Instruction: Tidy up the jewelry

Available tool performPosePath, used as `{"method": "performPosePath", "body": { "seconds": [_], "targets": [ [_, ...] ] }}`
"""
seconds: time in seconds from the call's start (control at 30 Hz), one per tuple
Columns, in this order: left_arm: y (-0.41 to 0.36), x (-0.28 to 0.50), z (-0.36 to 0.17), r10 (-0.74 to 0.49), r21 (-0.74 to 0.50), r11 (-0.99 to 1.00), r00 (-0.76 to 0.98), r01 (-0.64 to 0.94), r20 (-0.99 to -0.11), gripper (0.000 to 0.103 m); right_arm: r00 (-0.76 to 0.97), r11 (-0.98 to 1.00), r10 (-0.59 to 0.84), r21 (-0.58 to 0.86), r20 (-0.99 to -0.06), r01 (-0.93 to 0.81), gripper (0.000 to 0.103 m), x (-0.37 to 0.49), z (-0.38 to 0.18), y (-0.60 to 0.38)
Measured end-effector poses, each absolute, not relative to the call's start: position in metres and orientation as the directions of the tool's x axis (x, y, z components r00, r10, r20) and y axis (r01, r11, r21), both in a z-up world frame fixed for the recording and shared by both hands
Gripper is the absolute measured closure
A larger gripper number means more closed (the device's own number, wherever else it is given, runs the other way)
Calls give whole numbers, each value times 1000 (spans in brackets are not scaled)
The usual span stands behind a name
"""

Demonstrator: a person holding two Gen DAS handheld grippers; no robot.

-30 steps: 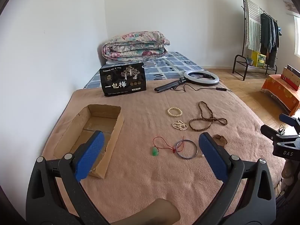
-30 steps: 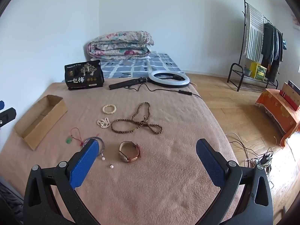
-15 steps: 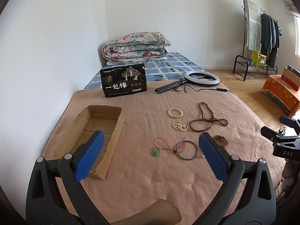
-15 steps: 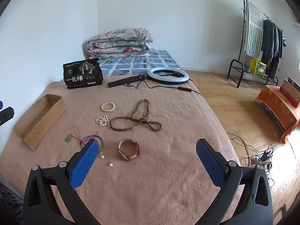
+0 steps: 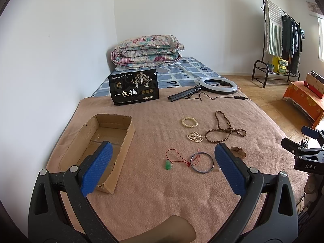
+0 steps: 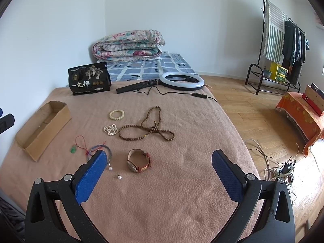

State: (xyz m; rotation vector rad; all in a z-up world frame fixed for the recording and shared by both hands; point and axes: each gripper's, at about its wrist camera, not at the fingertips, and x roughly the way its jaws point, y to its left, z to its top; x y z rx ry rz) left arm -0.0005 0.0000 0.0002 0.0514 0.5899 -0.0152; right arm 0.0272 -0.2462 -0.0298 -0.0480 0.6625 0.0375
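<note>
Jewelry lies spread on a pink-brown blanket: a cream bead bracelet (image 6: 116, 114), a small pearl strand (image 6: 110, 129), a long brown bead necklace (image 6: 146, 132), a green pendant on red cord (image 6: 73, 149), a thin bangle (image 5: 202, 162), a brown-strapped watch (image 6: 139, 160) and two loose pearls (image 6: 119, 176). An open cardboard box (image 5: 97, 145) sits at the left. My left gripper (image 5: 162, 170) hovers open above the pendant and bangle. Held above the blanket just right of the watch, my right gripper (image 6: 159, 173) is open and holds nothing.
A black snack bag (image 5: 134, 87) stands at the back, with a ring light (image 5: 218, 85) and its cable beside it. A folded floral quilt (image 5: 145, 50) lies behind. To the right are wooden floor, a clothes rack (image 6: 281, 46) and cables (image 6: 283, 168).
Both grippers have shifted only slightly; the right view has edged a little closer to the jewelry. Both stay open and nothing on the blanket has moved.
</note>
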Motion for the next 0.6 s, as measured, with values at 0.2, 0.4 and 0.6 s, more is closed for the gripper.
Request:
{"method": "performPosePath", "body": {
  "seconds": [0.2,0.4,0.6],
  "targets": [
    [0,-1,0,1,45,999,831,28,-556,1,787,998,20,-32,-616,-51,0,27,-30,-246],
    [0,-1,0,1,45,999,832,29,-555,1,785,998,21,-33,-620,-52,0,26,-34,-245],
    [0,-1,0,1,45,999,832,28,-555,1,784,998,20,-33,-620,-52,0,26,-34,-245]
  ]
}}
